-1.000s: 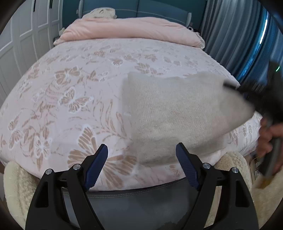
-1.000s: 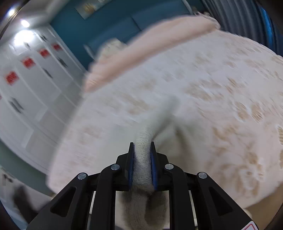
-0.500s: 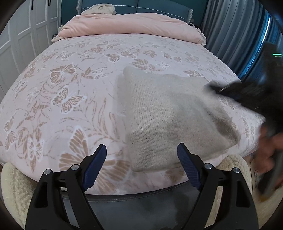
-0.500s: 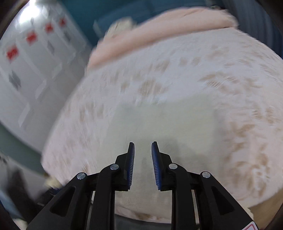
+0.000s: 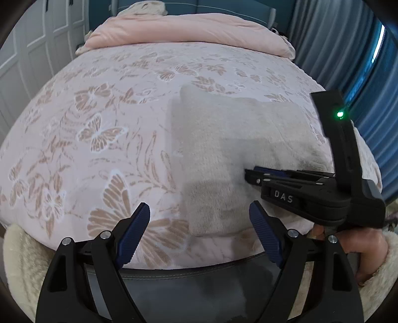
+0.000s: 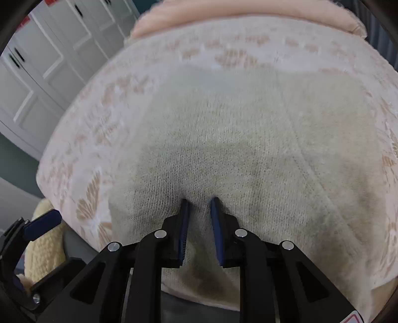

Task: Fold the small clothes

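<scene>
Butterfly bedspread (image 5: 104, 129), folded knit (image 5: 223, 154) near edge, right claw (image 6: 199, 202) pressing

A home bedroom: a bed (image 5: 104, 129) spread with a pink butterfly-patterned cover, a rolled pink duvet (image 5: 189, 32) at its head, white panelled wardrobe doors (image 6: 42, 74) alongside and blue curtains (image 5: 330, 49) opposite.

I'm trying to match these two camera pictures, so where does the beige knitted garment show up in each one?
Left wrist view: the knitted garment lies right of centre on the bedspread, with the right gripper on it.
Right wrist view: the garment fills the centre, ahead of the right gripper.
Shared landmark: the pink folded quilt at the bed's far end.
</scene>
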